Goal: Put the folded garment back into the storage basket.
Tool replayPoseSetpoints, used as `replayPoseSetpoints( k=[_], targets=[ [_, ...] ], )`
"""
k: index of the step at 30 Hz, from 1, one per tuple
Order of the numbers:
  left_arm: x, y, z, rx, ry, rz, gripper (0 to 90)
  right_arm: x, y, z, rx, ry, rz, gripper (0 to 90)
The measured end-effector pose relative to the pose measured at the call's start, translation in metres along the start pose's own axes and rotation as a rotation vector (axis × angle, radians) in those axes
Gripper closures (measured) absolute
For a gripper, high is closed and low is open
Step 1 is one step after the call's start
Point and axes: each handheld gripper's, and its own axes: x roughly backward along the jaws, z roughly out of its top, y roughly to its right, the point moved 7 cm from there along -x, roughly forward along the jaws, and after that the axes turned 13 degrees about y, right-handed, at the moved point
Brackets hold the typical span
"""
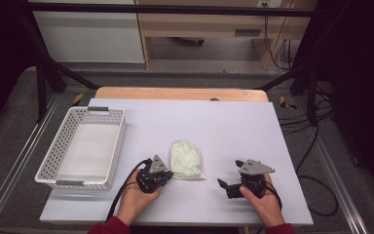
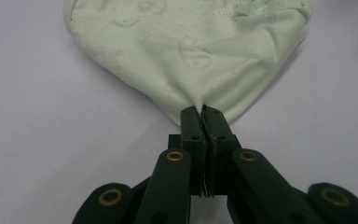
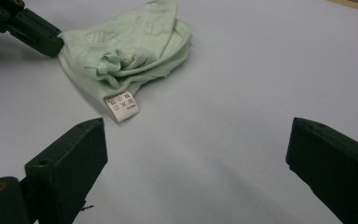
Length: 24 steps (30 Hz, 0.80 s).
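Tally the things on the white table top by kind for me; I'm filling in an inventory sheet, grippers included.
Pale green folded cloth garment with a white label: 1
White perforated plastic basket: 1
Black two-jaw grippers: 2, the left gripper shut on the garment's edge, the right gripper open over bare table
Total: 4

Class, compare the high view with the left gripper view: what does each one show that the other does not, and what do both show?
High view alone: the white basket at the table's left, the right tongs open and apart from the cloth, both hands, and the wooden table edge. Left gripper view alone: the left tongs pinching the cloth's edge with jaws pressed together, and the faint printed pattern on the fabric. Both share: the pale green cloth lying on the white tabletop.
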Motion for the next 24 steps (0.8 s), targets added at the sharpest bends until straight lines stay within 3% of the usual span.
replayPoseSetpoints(
  k=[14, 24],
  targets=[
    [0.016, 0.005, -0.009, -0.013, 0.003, -0.009, 88.0, -0.006, -0.012, -0.002, -0.007, -0.027, 0.034, 5.6],
    [0.031, 0.009, -0.017, 0.007, 0.0, -0.018, 88.0, -0.013, -0.03, 0.003, -0.004, -0.031, 0.066, 7.1]
  ],
)
